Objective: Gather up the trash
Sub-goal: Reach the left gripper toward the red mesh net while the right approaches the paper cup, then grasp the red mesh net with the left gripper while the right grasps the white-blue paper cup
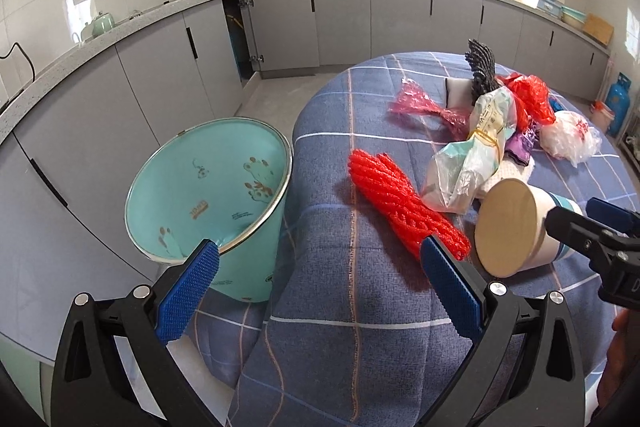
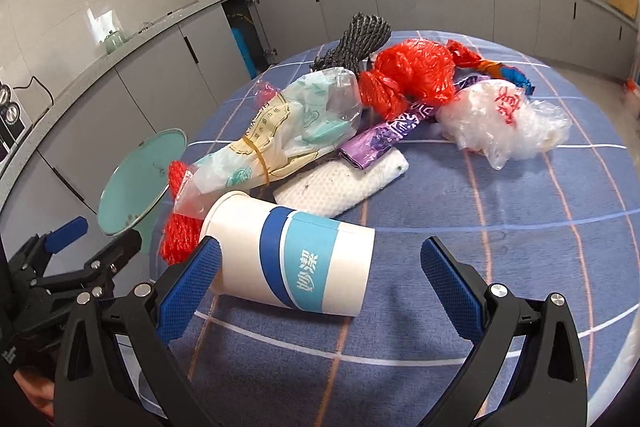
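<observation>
A white and blue paper cup point(image 2: 304, 267) lies on its side on the blue checked tablecloth point(image 2: 520, 247). My right gripper point(image 2: 322, 245) stands open around it, the left pad close to the cup's rim end. In the left wrist view the cup point(image 1: 516, 227) shows its tan base. A red foam net point(image 1: 400, 203) lies beside it, its near end by my right pad. My left gripper point(image 1: 320, 245) is open and holds nothing, over the table's edge. A teal bin point(image 1: 208, 187) stands open below the table at the left.
Behind the cup lies a heap: a banded plastic bag point(image 2: 280, 139), a red bag point(image 2: 408, 75), a clear bag with red print point(image 2: 508, 119), a purple wrapper point(image 2: 388, 135), a white pad point(image 2: 344, 183), a black net point(image 2: 360, 35). Grey kitchen cabinets point(image 1: 340, 23) ring the room.
</observation>
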`<action>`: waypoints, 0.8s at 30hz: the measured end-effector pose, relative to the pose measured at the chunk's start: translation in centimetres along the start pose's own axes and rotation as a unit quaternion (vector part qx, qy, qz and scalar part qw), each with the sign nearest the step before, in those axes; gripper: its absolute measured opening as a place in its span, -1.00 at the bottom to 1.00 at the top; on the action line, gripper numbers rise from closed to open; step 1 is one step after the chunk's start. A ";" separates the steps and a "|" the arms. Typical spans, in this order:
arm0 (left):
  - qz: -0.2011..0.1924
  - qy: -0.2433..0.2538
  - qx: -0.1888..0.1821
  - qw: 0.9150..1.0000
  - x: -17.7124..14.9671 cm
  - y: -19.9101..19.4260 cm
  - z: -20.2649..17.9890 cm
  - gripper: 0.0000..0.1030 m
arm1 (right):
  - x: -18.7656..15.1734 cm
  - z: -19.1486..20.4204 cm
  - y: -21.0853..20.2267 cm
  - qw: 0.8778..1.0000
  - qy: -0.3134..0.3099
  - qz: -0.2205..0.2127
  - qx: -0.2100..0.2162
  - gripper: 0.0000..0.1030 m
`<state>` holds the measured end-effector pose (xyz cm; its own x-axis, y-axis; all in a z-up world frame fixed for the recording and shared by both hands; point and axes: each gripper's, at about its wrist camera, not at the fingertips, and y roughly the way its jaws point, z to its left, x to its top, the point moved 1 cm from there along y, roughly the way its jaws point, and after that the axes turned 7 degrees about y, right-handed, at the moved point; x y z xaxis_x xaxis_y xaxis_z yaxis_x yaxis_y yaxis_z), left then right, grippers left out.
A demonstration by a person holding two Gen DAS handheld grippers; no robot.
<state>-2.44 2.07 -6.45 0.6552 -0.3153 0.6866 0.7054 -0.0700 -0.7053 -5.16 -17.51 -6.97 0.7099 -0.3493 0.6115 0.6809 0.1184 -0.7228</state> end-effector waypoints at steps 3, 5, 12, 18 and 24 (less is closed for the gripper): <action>0.001 -0.004 -0.008 1.000 0.1 0.0 0.0 0.92 | 0.2 -0.2 0.2 0.999 0.011 0.018 0.030 0.90; 0.002 -0.008 -0.016 1.000 0.2 0.0 0.0 0.92 | 0.3 -1.0 0.1 0.998 0.031 0.024 0.043 0.90; 0.006 0.007 -0.021 1.000 0.2 0.4 -1.3 0.92 | 0.4 -2.1 -1.9 0.999 -0.013 0.000 0.037 0.90; 0.023 0.003 -0.017 1.000 1.1 1.6 -2.5 0.92 | 1.3 -2.3 -2.1 0.995 -0.082 0.017 0.061 0.90; 0.043 0.001 -0.022 0.999 1.1 2.8 -4.1 0.91 | 0.6 -1.2 -1.5 0.981 -0.168 0.043 0.080 0.90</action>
<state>-0.83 -2.31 -8.41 0.7114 -0.3246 0.6233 0.6346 -0.0841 -0.7682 -5.97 -18.98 -5.94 0.7674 -0.0074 0.6411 0.6155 0.2887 -0.7334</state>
